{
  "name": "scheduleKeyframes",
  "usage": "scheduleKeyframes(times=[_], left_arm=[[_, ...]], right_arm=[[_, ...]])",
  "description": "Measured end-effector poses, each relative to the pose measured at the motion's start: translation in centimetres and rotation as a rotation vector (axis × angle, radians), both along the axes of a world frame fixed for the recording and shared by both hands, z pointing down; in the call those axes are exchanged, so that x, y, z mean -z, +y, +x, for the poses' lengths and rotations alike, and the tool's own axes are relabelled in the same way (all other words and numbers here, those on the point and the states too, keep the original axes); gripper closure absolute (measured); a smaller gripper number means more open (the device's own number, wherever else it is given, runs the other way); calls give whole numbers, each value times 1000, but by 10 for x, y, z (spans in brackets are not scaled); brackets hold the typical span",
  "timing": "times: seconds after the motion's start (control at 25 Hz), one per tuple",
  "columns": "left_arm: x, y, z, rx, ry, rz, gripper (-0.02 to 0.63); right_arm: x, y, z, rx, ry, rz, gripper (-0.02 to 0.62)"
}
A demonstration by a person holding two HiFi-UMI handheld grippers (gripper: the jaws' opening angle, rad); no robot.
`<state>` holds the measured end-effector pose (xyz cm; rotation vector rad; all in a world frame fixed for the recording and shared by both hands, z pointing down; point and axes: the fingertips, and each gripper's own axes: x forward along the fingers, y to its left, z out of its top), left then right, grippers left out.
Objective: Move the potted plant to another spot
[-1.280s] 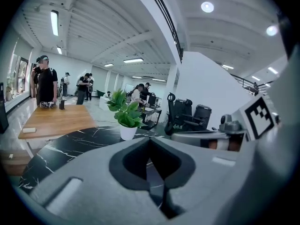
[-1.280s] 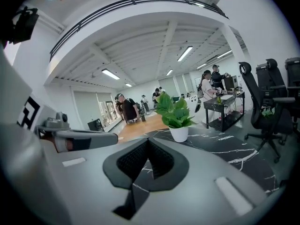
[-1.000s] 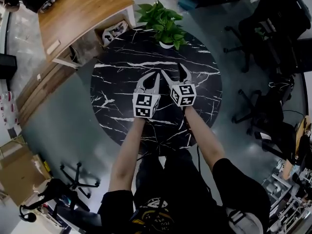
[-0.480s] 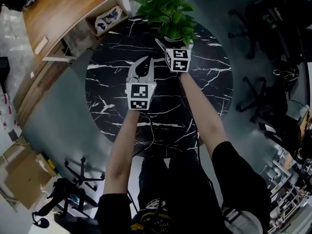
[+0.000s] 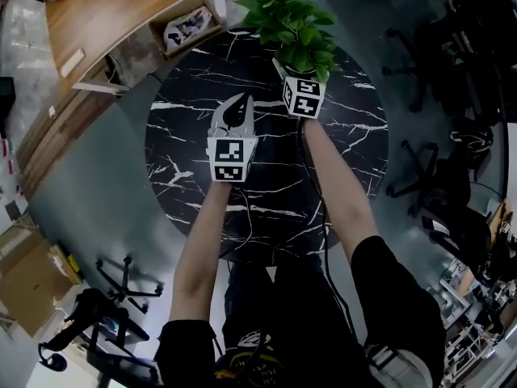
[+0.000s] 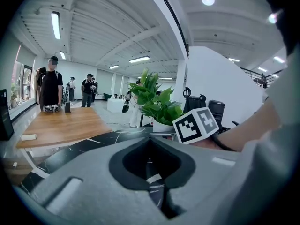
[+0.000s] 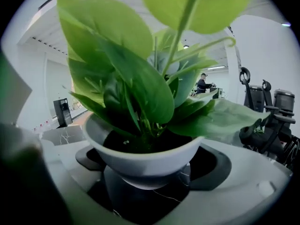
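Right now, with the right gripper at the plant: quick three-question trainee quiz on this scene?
1. True or false: the potted plant lies tipped on its side.
2. Which gripper has the white pot between its jaws? A left gripper, B right gripper.
3. Fill in: the left gripper's jaws are ___.
Key: 1 false, it stands upright on the black marble table. 2 B; those jaws have just been closing. 3 shut, nothing between them.

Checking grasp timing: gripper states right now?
Left gripper: shut, empty.
Right gripper: open, jaws just been closing, potted plant between them, not yet gripped.
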<state>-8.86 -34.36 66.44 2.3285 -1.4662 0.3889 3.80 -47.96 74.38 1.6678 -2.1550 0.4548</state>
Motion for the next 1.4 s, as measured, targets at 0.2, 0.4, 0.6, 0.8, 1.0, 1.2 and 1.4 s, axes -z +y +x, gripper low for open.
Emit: scheduleKeyframes(times=[0.2,0.4,0.6,0.8,1.0,1.2,1.4], left_arm=[[0,23,-35,76,-2,-15,601],[2,72,-88,178,-24,-36,601],[-12,136,-147,342,-43,-83,601],[-16,201,-188,460,-45,-104,601],[-19,266,-212,551,-30,-115,601],[-32,327,-216,610,-27,-181,601],[-40,369,-204,620,-19,-228,601]], right_arm=[[-2,9,-53,115,-6,-14,83],[-1,32,-129,274,-9,-14,83],[-2,75,-204,447,-7,-25,83],[-1,150,-284,643,-11,-25,83],[-1,230,-332,772,-3,-29,83],[-1,310,-347,870,5,-34,83],[2,381,-316,922,27,-40,83]])
